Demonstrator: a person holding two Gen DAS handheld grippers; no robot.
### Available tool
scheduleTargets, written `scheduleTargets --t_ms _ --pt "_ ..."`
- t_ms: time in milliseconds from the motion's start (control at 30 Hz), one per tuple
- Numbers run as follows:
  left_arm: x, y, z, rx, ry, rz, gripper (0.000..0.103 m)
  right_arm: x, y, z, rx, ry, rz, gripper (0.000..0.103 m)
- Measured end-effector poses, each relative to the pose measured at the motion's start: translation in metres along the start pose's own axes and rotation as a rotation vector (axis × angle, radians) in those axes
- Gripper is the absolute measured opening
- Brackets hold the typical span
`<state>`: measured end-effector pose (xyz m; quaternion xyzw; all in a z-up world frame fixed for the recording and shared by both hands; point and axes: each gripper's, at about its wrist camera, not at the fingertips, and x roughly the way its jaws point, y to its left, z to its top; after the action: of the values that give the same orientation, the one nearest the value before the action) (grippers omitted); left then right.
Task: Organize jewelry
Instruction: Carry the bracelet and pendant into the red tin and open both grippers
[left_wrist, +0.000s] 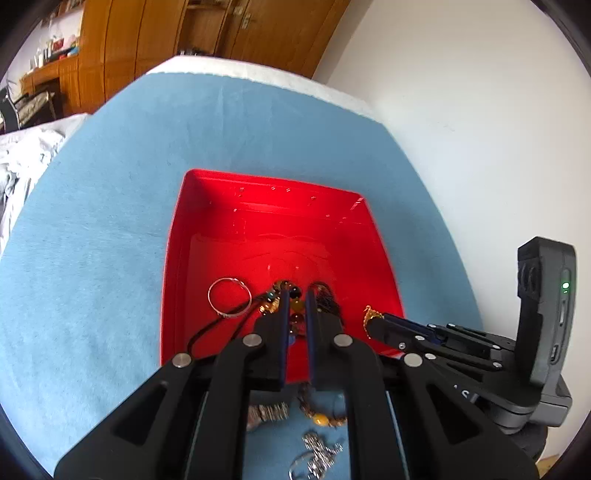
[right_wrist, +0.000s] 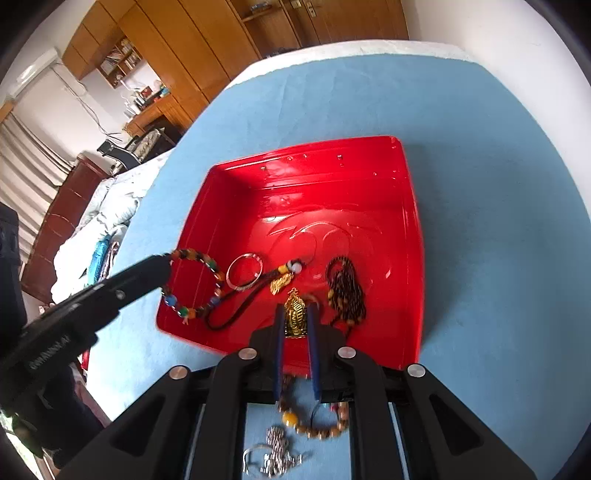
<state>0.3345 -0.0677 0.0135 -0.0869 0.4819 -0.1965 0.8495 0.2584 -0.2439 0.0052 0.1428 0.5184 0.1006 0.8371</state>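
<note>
A red tray (left_wrist: 280, 229) (right_wrist: 413, 206) lies on a blue cloth. My left gripper (left_wrist: 296, 306) is shut on a multicoloured bead bracelet (right_wrist: 199, 280) and holds it over the tray's near left part. My right gripper (right_wrist: 295, 321) is shut on a gold pendant (right_wrist: 294, 314) at the tray's near edge; it also shows in the left wrist view (left_wrist: 371, 315). In the tray lie a silver ring (left_wrist: 229, 297) (right_wrist: 244, 275), a black cord with beads and a gold charm (right_wrist: 258, 288), and a dark bead necklace (right_wrist: 345, 291).
On the blue cloth (left_wrist: 110, 206) (right_wrist: 498, 184) in front of the tray lie a wooden bead bracelet with a yellow bead (right_wrist: 314, 424) (left_wrist: 321, 417) and silver chain pieces (right_wrist: 273, 454) (left_wrist: 317, 454). A white wall is right; bedding and wooden cabinets are left and behind.
</note>
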Motion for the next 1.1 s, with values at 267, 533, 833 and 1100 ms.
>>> scheduleTargets --t_ms 267,533,833,1100 --pt "0.057 0.025 0.012 -0.045 0.102 0.021 0.006 0.054 -0.014 0.021 0.033 0.069 0.001 0.011" --pt "0.065 0.025 0.008 -0.050 0.133 0.019 0.014 0.060 -0.014 0.024 0.007 0.043 -0.013 0.020" --pt "0.013 0.012 -0.013 0.007 0.059 0.022 0.035 0.017 -0.011 0.005 -0.014 -0.028 0.028 0.020" --pt "-0.032 0.021 -0.047 0.023 0.013 0.096 0.046 -0.017 -0.006 -0.029 -0.045 -0.057 0.051 0.020"
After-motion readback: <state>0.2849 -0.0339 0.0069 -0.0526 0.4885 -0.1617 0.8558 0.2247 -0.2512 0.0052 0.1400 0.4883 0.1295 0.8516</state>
